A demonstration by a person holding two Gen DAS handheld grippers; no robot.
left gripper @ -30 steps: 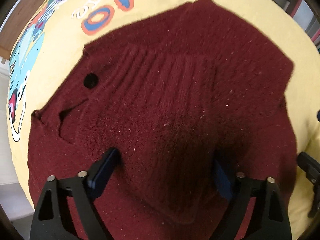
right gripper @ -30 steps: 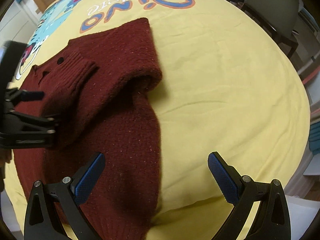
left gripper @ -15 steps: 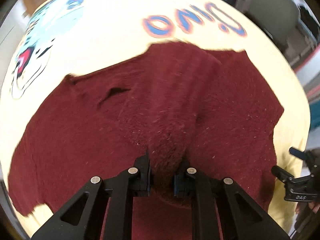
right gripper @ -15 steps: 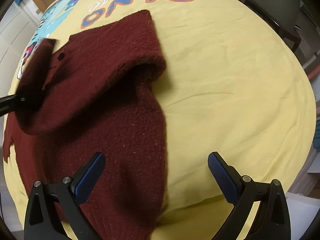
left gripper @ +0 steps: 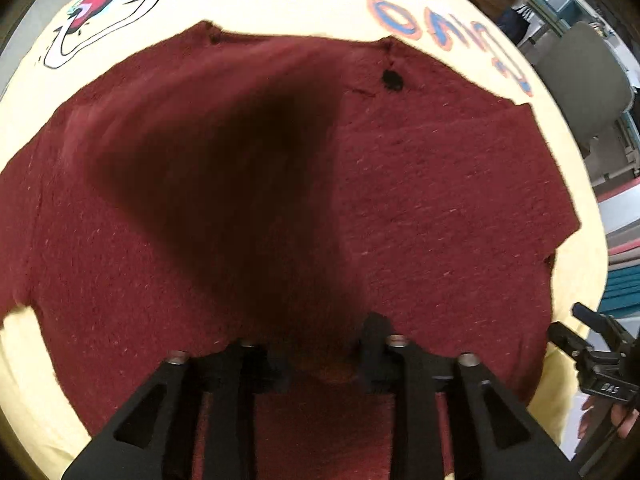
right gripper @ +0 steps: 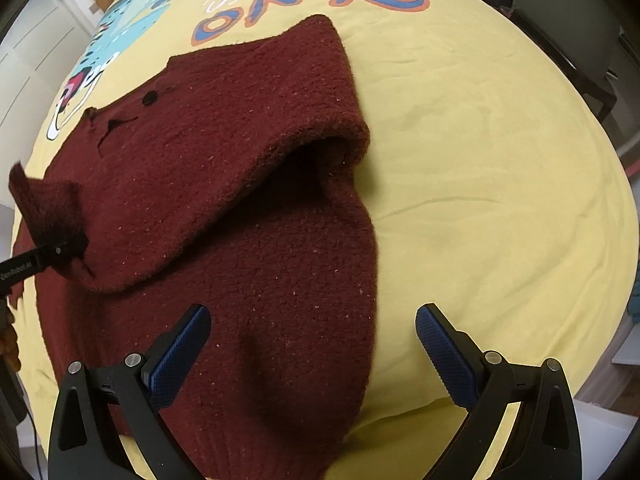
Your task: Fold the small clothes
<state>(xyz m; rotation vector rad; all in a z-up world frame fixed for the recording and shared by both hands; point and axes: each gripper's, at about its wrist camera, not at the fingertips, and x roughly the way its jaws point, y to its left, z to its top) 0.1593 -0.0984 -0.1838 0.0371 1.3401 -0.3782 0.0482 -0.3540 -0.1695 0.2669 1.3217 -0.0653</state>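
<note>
A dark red knit sweater point(right gripper: 240, 160) lies on a yellow printed sheet point(right gripper: 480, 160), with one sleeve folded over its body and a black button point(right gripper: 149, 98) near the collar. In the left wrist view the sweater point(left gripper: 440, 200) fills the frame. My left gripper point(left gripper: 322, 360) has the other sleeve's cuff between its pads and its jaws are opening. From the right wrist view that cuff point(right gripper: 44, 200) stands lifted at the far left edge. My right gripper point(right gripper: 312, 344) is open above the sweater's lower part, one finger over the knit and one over the sheet.
The sheet carries a dinosaur print and "Dino" lettering point(right gripper: 312, 4) beyond the sweater. A grey chair point(left gripper: 580, 80) stands past the table's far right edge. A hand point(left gripper: 624, 420) holds the right gripper's handle at the lower right.
The left gripper closed on the sleeve cuff, rolled, and carried it across the sweater toward its left side; its jaws now stand wider than half a second ago. The right gripper barely shifted.
</note>
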